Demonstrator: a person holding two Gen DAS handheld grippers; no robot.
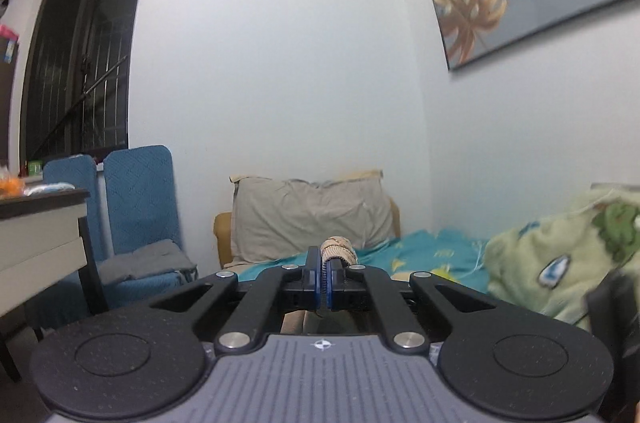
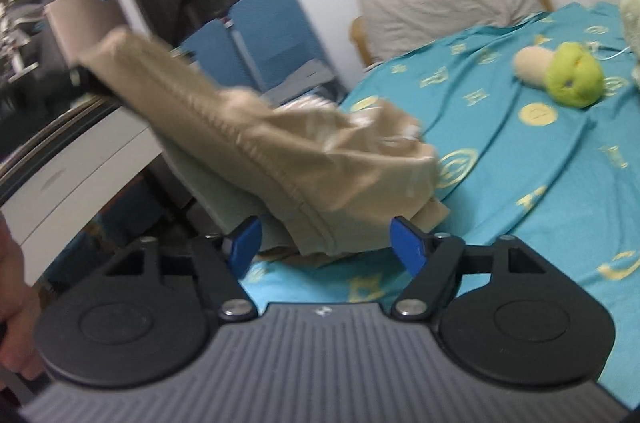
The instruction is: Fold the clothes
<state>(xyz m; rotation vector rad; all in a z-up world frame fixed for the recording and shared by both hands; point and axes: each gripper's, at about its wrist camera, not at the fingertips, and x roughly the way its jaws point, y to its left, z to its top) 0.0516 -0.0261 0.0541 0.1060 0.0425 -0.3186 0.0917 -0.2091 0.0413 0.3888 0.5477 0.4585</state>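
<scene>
A beige garment hangs stretched in the air above the teal bedsheet. Its upper left end is held up by my left gripper, seen dark at that end in the right wrist view. In the left wrist view my left gripper is shut on a bunched bit of the beige garment that sticks out past the fingertips. My right gripper is open, its blue pads either side of the garment's lower hem, not clamping it.
A grey pillow leans on the headboard. A green and beige plush toy lies on the sheet. A green patterned blanket is heaped at the right. Blue chairs and a white desk stand left of the bed.
</scene>
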